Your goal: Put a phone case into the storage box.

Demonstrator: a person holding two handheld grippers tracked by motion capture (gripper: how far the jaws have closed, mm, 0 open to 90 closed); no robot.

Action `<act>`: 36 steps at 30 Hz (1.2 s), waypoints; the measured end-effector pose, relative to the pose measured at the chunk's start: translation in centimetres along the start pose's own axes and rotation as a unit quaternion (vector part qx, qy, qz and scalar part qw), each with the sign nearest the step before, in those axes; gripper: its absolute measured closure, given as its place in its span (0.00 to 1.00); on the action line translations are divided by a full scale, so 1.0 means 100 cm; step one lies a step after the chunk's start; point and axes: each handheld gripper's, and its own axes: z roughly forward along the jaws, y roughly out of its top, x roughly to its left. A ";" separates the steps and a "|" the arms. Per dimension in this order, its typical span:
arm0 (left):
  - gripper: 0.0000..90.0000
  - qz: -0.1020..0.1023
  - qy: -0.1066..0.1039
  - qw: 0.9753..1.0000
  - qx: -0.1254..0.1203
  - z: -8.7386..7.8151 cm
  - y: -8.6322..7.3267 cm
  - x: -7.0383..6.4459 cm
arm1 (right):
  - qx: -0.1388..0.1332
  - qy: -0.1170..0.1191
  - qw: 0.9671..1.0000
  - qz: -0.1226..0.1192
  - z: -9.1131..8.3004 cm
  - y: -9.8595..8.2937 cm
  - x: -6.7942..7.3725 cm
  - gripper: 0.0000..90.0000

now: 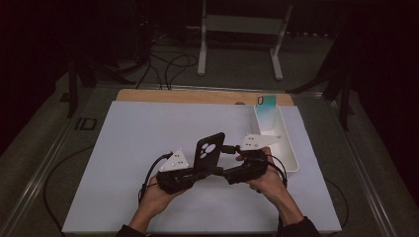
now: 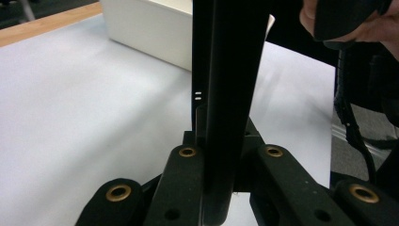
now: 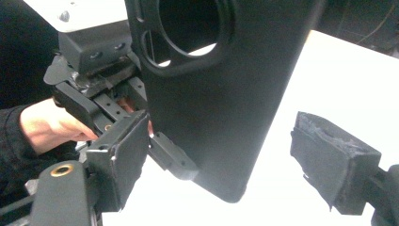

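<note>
Dark floor, loose cables and a white metal frame lie beyond the table [image 1: 148,95], whose wooden edge shows past the white sheet [image 1: 143,133] covering most of it. From the high view, the left gripper [image 1: 197,170] and the right gripper [image 1: 225,159] meet near the middle of the sheet, each held in a hand coming from the near side. Between them stands a black phone case [image 1: 208,150], tilted upright, its camera cut-outs facing the viewer. Just beyond the right gripper sits a long white tray [image 1: 286,148], with a teal card-like thing [image 1: 267,102] at its far end.

Looking along the left gripper [image 2: 214,155], its jaws are pressed against the phone case [image 2: 230,94], which rises edge-on straight up from between them, pinched at its lower end. Behind the case, up and to the left, is a wall of the white tray [image 2: 150,33]; the sheet [image 2: 84,117] spreads beneath. The person's other hand [image 2: 357,28] is at the upper right with a black cable below it.

Looking along the right gripper [image 3: 226,155], its jaws stand spread, one pad at the left and one at the right, and the phone case [image 3: 221,108] hangs between them with its back showing. The left pad lies close beside the case's edge; whether it touches I cannot tell; the right pad is clearly apart. Behind the case, the left gripper [image 3: 155,146] clamps its lower edge, held by a hand [image 3: 47,125].
</note>
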 end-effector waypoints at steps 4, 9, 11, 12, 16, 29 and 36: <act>0.95 -0.005 0.027 1.000 0.000 -0.001 -0.001 0.002 | -0.010 -0.020 1.000 0.009 -0.004 -0.001 -0.001 0.16; 0.95 -0.011 0.046 0.999 -0.002 -0.002 -0.002 0.003 | -0.011 -0.039 0.999 0.010 -0.006 0.002 0.001 0.11; 0.95 -0.013 0.051 0.999 -0.002 -0.002 -0.002 0.004 | -0.008 -0.048 0.999 0.008 -0.005 0.003 0.003 0.10; 0.95 -0.013 0.054 0.998 -0.002 -0.002 -0.003 0.004 | -0.010 -0.051 0.999 0.006 -0.005 0.003 0.003 0.09; 0.95 -0.015 0.066 0.998 -0.003 -0.002 -0.004 0.005 | -0.012 -0.059 0.998 0.011 -0.003 0.005 0.005 0.09; 0.95 -0.020 0.078 0.997 0.003 0.004 -0.007 0.005 | -0.030 -0.092 0.995 0.009 0.005 0.018 0.013 0.08; 0.95 -0.021 0.076 0.997 0.005 0.008 -0.008 0.003 | -0.042 -0.106 0.993 0.016 0.013 0.024 0.018 0.09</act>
